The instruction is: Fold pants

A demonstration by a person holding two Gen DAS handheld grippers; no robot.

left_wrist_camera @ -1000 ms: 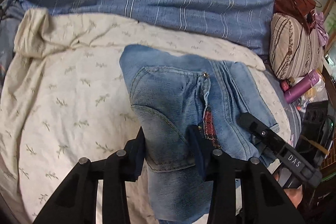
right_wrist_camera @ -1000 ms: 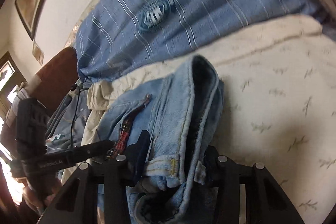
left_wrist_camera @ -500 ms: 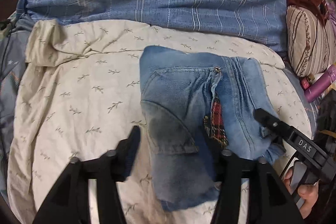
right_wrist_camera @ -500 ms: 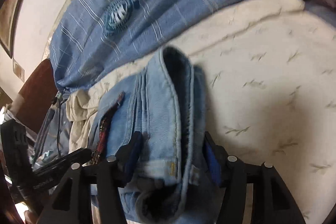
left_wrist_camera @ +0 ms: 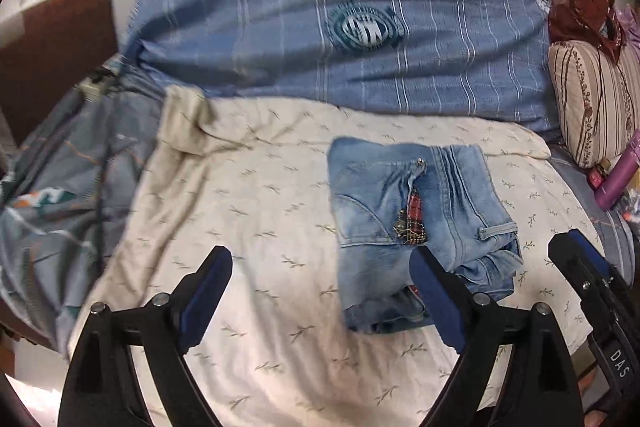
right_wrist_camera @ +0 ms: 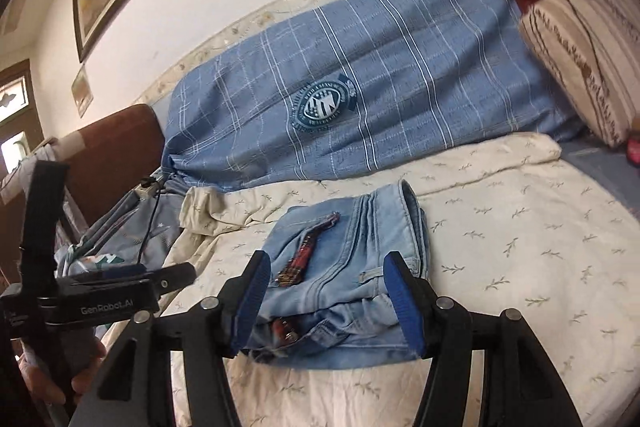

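Observation:
The light blue jeans (left_wrist_camera: 416, 227) lie folded into a compact stack on the cream leaf-print sheet (left_wrist_camera: 260, 227), with a red plaid pocket lining showing. My left gripper (left_wrist_camera: 324, 291) is open and empty, above the sheet just left of the jeans. The jeans also show in the right wrist view (right_wrist_camera: 344, 267). My right gripper (right_wrist_camera: 326, 301) is open and empty, its jaws standing to either side of the stack's near edge without holding it. The right gripper shows at the left view's right edge (left_wrist_camera: 592, 287), and the left gripper at the right view's left edge (right_wrist_camera: 120, 291).
A blue striped blanket with a round crest (left_wrist_camera: 360, 27) lies behind the sheet. A striped pillow (left_wrist_camera: 596, 99) and a purple bottle (left_wrist_camera: 618, 179) sit at the right. A grey patterned cover (left_wrist_camera: 60, 195) and a brown headboard (left_wrist_camera: 52, 43) are at the left.
Both grippers opened, let go of the jeans and pulled back and up. The folded jeans now rest on the sheet.

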